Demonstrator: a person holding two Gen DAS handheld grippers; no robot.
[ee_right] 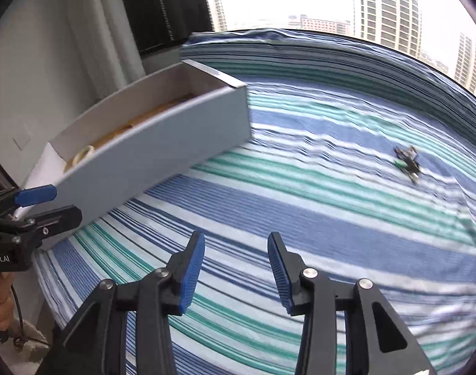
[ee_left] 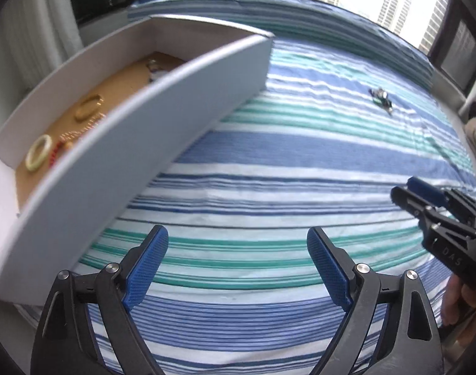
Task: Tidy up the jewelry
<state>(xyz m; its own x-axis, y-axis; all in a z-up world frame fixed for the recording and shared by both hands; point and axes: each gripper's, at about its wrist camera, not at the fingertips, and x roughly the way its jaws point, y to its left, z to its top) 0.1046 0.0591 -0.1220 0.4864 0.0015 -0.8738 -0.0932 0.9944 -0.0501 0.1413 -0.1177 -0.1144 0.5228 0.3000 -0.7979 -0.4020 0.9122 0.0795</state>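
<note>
Hovering over bed, both empty: left gripper wide open, right gripper half open, nearer dark trinket lying far ahead-right; box left.

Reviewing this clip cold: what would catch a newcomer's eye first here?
The striped bedspread fills both views. On its left edge sits a white box holding a gold bangle and a pale bangle. One small dark jewelry piece lies alone far right, while the left gripper and right gripper hover open and empty.
</note>
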